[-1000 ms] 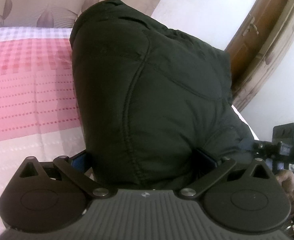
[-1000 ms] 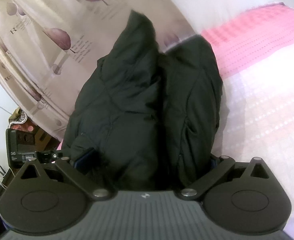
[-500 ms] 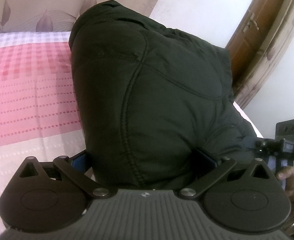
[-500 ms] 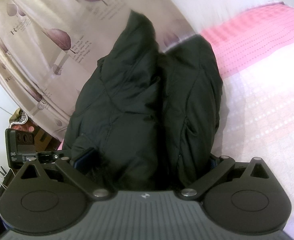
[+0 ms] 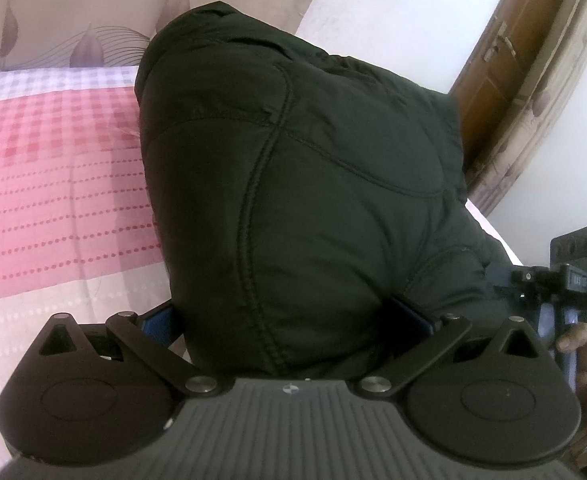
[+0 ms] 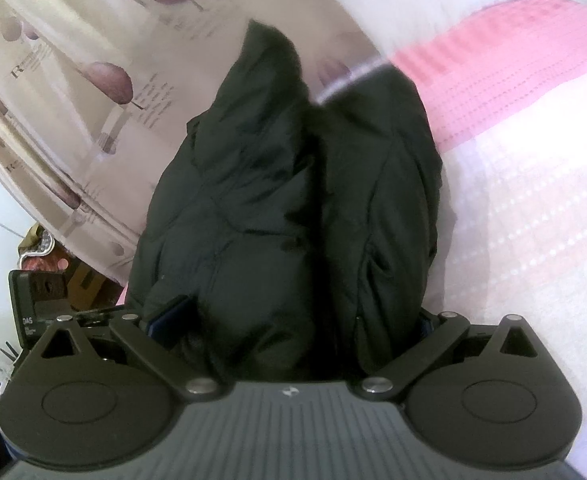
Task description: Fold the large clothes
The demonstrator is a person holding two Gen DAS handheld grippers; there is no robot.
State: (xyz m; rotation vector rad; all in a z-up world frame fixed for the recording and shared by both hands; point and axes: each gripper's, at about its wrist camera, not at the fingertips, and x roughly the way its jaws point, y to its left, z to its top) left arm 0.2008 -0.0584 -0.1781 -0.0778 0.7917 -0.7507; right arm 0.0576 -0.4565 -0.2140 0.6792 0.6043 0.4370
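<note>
A black padded jacket (image 5: pixel 313 184) fills the middle of the left wrist view, bunched up over the bed. My left gripper (image 5: pixel 285 320) is shut on its thick edge, the blue fingers (image 5: pixel 157 320) pressed into the fabric on both sides. In the right wrist view the same jacket (image 6: pixel 285 200) hangs in two puffy folds. My right gripper (image 6: pixel 293 324) is shut on it too, one blue finger (image 6: pixel 169 316) showing at the left. The fingertips are buried in the cloth.
The bed has a pink and white checked sheet (image 5: pixel 53 184), also in the right wrist view (image 6: pixel 525 184). Patterned curtains (image 6: pixel 73 100) hang behind. A wooden door (image 5: pixel 493 60) stands at the right. The other gripper and a hand (image 5: pixel 573 292) show at the far right.
The left wrist view has shifted slightly, with the jacket sitting a little lower against the bed. The right wrist view is slightly blurred. Both grips are unchanged.
</note>
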